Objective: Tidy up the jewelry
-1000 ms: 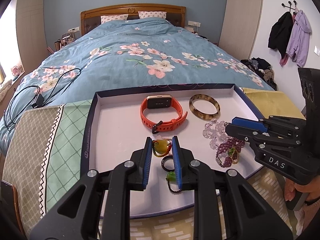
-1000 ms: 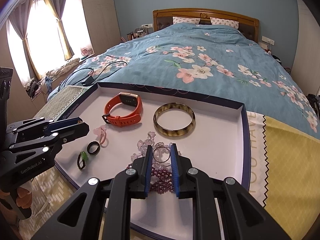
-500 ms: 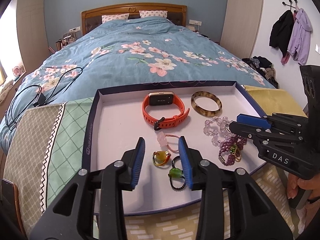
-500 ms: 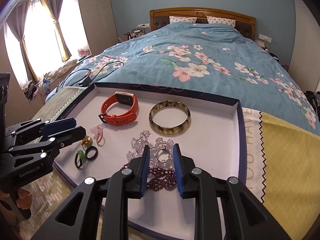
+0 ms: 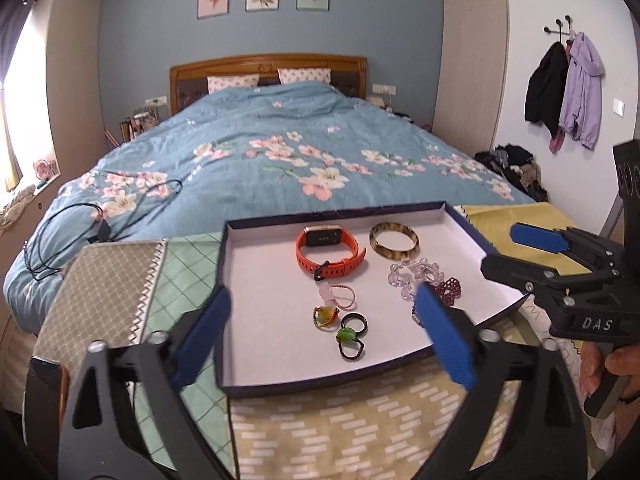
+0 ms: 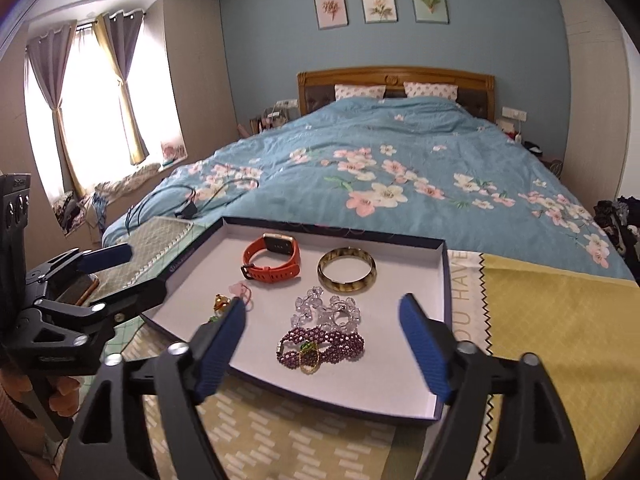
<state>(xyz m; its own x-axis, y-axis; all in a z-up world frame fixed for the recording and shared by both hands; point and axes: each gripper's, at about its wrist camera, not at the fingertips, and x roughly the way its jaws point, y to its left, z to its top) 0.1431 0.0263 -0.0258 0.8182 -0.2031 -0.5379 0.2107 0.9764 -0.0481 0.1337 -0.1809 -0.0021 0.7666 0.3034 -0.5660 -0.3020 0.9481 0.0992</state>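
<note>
Both grippers have just been opening. Left gripper (image 5: 320,334): jaws wide apart, nothing clamped; the small rings show in the gap but the pads stand clear of them. Right gripper (image 6: 322,346): jaws wide apart, nothing clamped, purple bead bracelet (image 6: 322,346) seen between them, untouched.

All jewelry lies inside the tray (image 5: 256,288), a shallow dark-rimmed lid w/ white floor, set at the foot edge of the bed (image 5: 280,152) on patterned cloths. The rim likely serves to stop pieces rolling off.

Layout, grouped by type:
- Far edge: orange watch (image 5: 330,250) on its side, face toward the headboard, strap loop long axis parallel to the far rim. Amber bangle (image 5: 394,240) flat, just beside it.
- Right side: clear bead bracelet (image 5: 412,272), then the purple one, bunched, long axis approx. left-right.
- Near centre: pink ring (image 5: 338,294), yellow ring (image 5: 326,316), black ring (image 5: 356,324), green ring (image 5: 348,340), close together, near the front rim.

Sorting looks near complete.
</note>
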